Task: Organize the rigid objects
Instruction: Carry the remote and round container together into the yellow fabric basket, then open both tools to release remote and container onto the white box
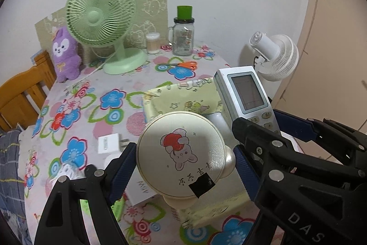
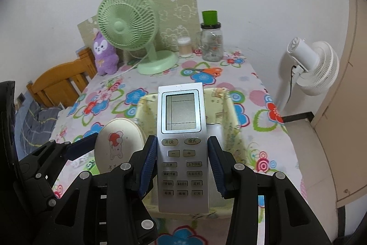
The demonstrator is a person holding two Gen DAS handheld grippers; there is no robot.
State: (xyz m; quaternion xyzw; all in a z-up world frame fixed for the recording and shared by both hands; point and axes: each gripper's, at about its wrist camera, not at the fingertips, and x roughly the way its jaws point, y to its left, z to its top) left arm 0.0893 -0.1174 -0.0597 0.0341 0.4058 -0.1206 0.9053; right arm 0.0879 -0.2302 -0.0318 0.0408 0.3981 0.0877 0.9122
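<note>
Gripping a round mirror (image 1: 181,159), left fingers (image 1: 128,160) flank right fingers (image 2: 149,162) clamping a remote (image 2: 181,130).

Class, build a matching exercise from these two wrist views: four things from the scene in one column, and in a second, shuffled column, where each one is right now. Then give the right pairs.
Column one:
1. remote control
2. round cream case
3. orange scissors
4. purple plush toy

Column two:
A. lying flat on the flowered tablecloth
B. clamped in the right gripper
C. standing beside the green fan
D. clamped in the left gripper

Pairs: 1-B, 2-D, 3-A, 4-C
</note>
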